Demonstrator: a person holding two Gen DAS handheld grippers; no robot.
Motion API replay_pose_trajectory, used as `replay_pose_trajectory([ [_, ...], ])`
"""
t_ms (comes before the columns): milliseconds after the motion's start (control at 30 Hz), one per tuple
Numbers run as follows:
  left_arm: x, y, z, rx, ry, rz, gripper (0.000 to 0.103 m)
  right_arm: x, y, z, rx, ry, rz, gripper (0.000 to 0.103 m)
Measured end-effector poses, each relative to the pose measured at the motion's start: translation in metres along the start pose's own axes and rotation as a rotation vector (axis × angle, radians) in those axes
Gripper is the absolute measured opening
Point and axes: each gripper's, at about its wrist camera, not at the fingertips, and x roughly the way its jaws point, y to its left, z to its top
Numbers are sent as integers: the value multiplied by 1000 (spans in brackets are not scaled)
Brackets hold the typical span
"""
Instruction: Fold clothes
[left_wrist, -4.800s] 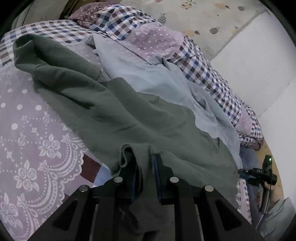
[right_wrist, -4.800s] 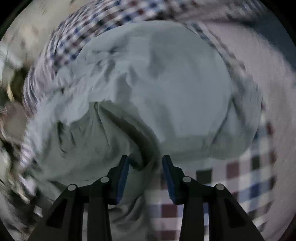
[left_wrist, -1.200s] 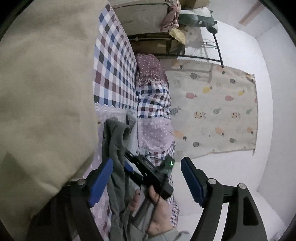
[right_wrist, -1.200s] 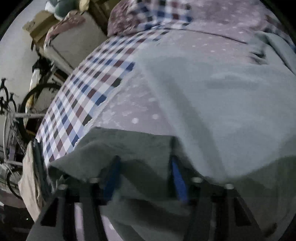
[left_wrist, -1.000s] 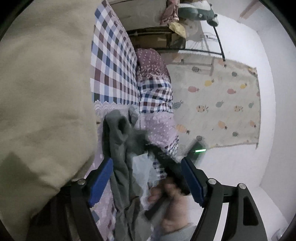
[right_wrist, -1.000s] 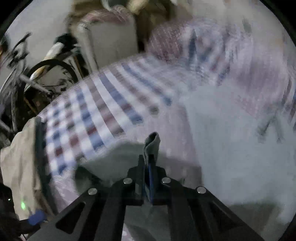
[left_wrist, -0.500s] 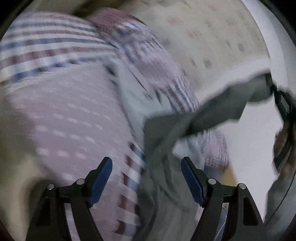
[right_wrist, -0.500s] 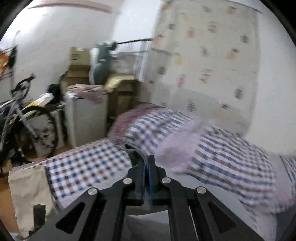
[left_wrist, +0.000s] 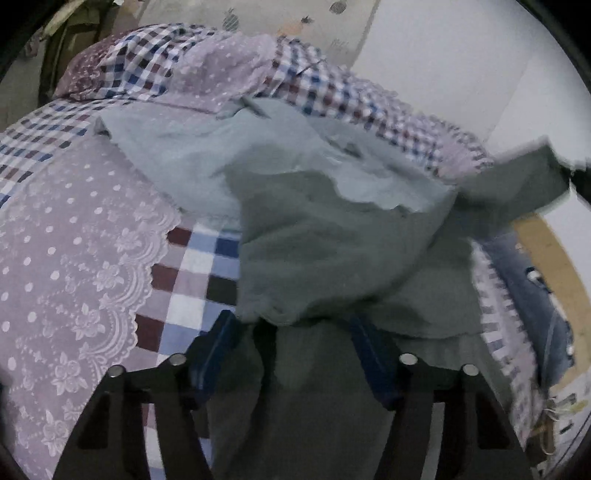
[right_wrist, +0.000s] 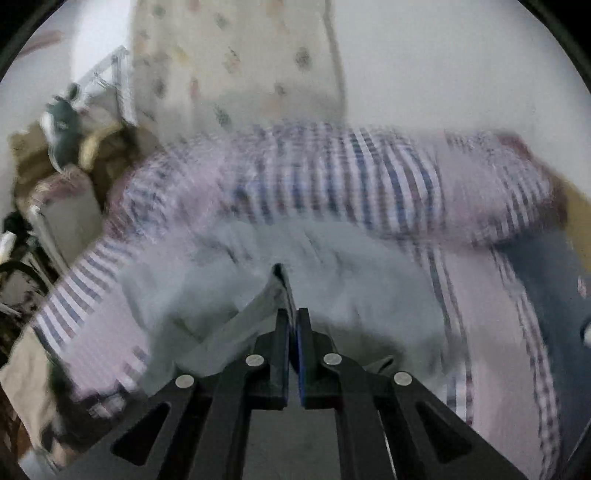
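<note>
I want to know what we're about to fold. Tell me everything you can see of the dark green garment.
The dark green garment looks like soft, matte knit fabric, rumpled and unfolded. It lies on the bed, overlapping the pale blue garment and the checked bedcover. Its near edge bunches between the open jaws of the left gripper. One end stretches up and rightward off the bed. The right gripper is shut on a fold of greyish-green cloth, apparently the same garment.
</note>
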Motion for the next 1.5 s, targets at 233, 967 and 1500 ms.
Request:
replay_pose_trajectory([
  [233,17,7,-9,2,46,109,24,26,-30,-136,-225,191,166,4],
  [967,14,42,-9,-178,39,100,12,78,-111,-201,-113,416,176,53],
  [1500,13,44,-11,-199,6,97,10,41,-58,-153,-294,310,97,2],
])
